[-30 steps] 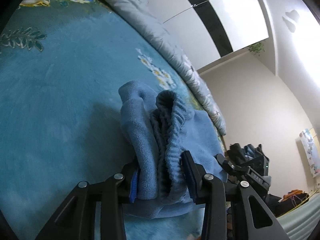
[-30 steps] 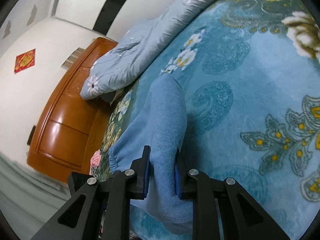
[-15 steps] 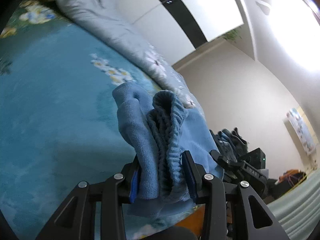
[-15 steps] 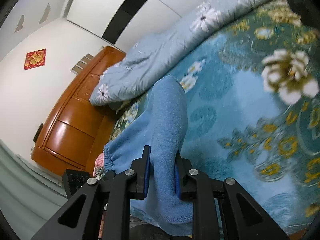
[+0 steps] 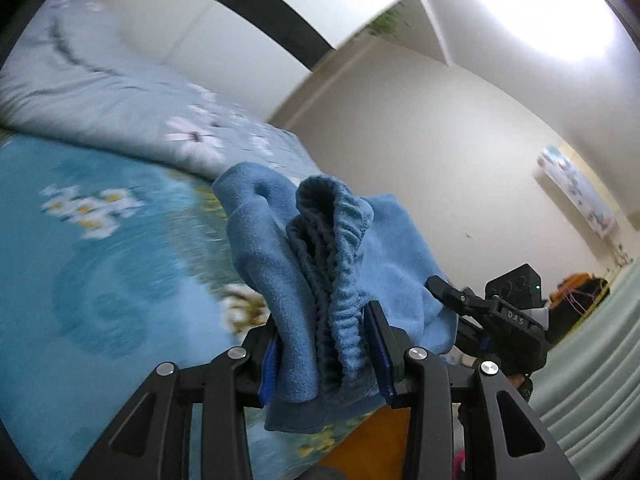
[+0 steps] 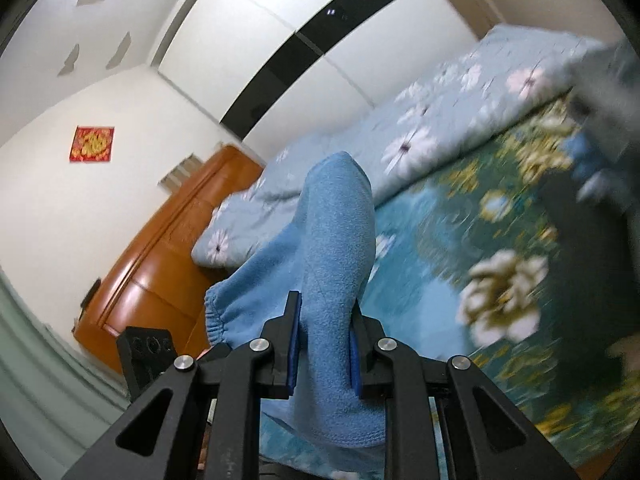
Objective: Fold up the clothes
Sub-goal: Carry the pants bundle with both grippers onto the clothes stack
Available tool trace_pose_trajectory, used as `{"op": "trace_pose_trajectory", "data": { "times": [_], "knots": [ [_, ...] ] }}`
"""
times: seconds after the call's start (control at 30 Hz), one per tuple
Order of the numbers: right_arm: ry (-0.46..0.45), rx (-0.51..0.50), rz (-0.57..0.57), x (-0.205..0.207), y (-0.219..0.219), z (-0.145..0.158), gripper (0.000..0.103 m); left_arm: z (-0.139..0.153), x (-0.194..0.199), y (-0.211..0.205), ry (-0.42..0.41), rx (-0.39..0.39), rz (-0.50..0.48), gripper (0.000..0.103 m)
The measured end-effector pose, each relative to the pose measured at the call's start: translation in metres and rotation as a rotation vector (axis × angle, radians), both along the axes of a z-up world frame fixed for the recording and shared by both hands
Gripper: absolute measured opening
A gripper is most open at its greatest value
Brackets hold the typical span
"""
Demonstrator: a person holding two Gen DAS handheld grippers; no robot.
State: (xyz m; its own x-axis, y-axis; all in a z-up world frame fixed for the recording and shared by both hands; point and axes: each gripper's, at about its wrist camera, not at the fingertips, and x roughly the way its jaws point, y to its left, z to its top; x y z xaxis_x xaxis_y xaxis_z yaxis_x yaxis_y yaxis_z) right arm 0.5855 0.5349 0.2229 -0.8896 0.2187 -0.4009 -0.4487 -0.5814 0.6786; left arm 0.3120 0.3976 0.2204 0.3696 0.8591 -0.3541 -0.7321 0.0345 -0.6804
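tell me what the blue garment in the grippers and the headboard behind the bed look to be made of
Blue garment: likely fleece, matte and fuzzy, with a napped, pilled surface; its gathered band looks ribbed and elasticated. Headboard: seemingly wood or wood veneer, orange-brown with a glossy finish, judging by the bright reflections on its panels; solid or veneer cannot be told.

Wrist cams close behind fingers, tilted up across bed [image 5: 100, 280] twd walls; both share fleece garment [image 5: 320, 264] [image 6: 336, 240], quilt [image 5: 120, 112] [image 6: 440, 128].

Place: a home bedroom
Evidence: bed [image 6: 460, 264] with floral blanket, rolled quilt [image 5: 120, 104] — wooden headboard [image 6: 160, 256], wardrobe doors [image 6: 280, 40]
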Motion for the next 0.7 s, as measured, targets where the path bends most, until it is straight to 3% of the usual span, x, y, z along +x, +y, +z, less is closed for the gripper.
{"op": "trace_pose_trajectory", "data": {
  "times": [0.4, 0.53, 0.7],
  "knots": [
    [-0.063, 0.090, -0.279, 0.166, 0.097, 0.079, 0.021, 0.080, 0.150, 0.179, 0.077, 0.002, -0.289, 0.041],
    [-0.093, 0.096, -0.343, 0.204, 0.129, 0.084, 0.021, 0.093, 0.195, 0.230, 0.083, -0.007, -0.357, 0.041],
    [-0.121, 0.083, -0.385, 0.236, 0.169, 0.074, 0.021, 0.082, 0.228, 0.275, 0.079, -0.012, -0.408, 0.041]
  ]
}}
